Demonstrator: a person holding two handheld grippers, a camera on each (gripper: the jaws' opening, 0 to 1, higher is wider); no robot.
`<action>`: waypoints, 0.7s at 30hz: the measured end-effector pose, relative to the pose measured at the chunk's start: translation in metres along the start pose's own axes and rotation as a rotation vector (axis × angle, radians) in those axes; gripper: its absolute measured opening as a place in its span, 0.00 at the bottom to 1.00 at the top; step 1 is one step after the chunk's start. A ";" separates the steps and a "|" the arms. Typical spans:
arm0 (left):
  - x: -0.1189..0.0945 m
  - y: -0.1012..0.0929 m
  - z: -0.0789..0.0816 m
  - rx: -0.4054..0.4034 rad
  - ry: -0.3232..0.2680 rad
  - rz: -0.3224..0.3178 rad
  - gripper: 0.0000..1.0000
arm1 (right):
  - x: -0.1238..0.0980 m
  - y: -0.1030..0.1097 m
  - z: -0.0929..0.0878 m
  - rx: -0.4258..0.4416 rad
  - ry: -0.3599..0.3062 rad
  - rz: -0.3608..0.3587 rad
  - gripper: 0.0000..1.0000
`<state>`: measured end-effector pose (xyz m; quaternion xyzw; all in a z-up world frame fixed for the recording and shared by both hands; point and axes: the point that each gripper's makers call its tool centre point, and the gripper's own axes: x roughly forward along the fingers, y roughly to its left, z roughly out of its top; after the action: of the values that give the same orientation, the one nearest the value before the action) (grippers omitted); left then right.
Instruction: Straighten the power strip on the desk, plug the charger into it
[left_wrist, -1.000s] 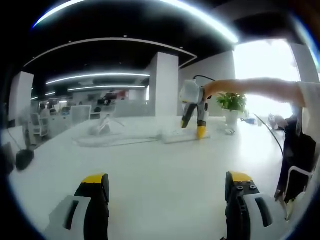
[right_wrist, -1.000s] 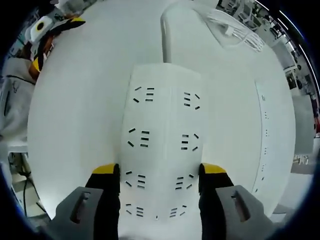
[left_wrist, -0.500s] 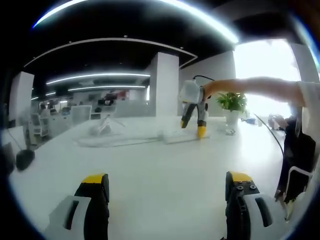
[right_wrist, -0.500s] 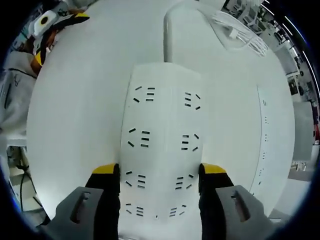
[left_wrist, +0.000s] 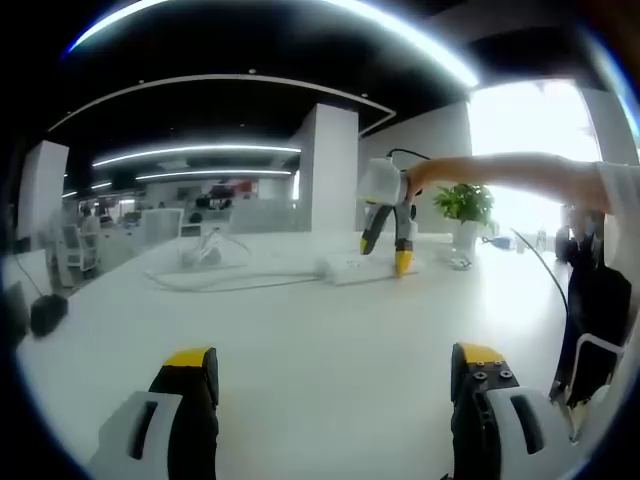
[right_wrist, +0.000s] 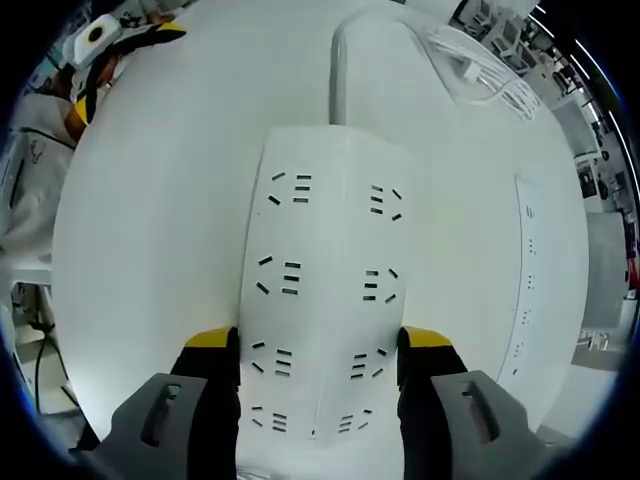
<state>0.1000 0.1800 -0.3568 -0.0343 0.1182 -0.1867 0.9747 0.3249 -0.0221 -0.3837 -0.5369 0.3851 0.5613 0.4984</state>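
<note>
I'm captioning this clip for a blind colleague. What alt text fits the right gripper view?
The right tongs clamp the near end of a white power strip lying on a white desk, one jaw against each long side. The strip's cord runs away from the tongs, a bundled white cable lies beyond, and the left tongs show at the desk's far corner.

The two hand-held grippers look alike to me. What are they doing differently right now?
The right hand-held gripper has its jaws closed against both sides of the white multi-socket power strip on the white desk; the left hand-held gripper holds nothing, its jaws spread wide. In the left gripper view, the right hand-held gripper points down at the desk, while the left one looks out level across it. Both have black jaws with yellow tips.
</note>
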 end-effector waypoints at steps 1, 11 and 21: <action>0.000 0.000 0.000 0.000 -0.001 0.000 0.99 | 0.000 0.000 0.000 0.000 0.001 0.000 0.62; 0.001 0.000 -0.001 -0.002 0.000 -0.001 0.99 | 0.000 0.000 0.000 0.025 -0.013 -0.008 0.62; 0.001 0.001 0.000 -0.003 -0.003 0.000 0.99 | -0.003 -0.006 0.001 0.069 -0.061 -0.041 0.71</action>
<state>0.1014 0.1805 -0.3568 -0.0359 0.1168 -0.1863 0.9749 0.3308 -0.0208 -0.3798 -0.5098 0.3778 0.5534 0.5396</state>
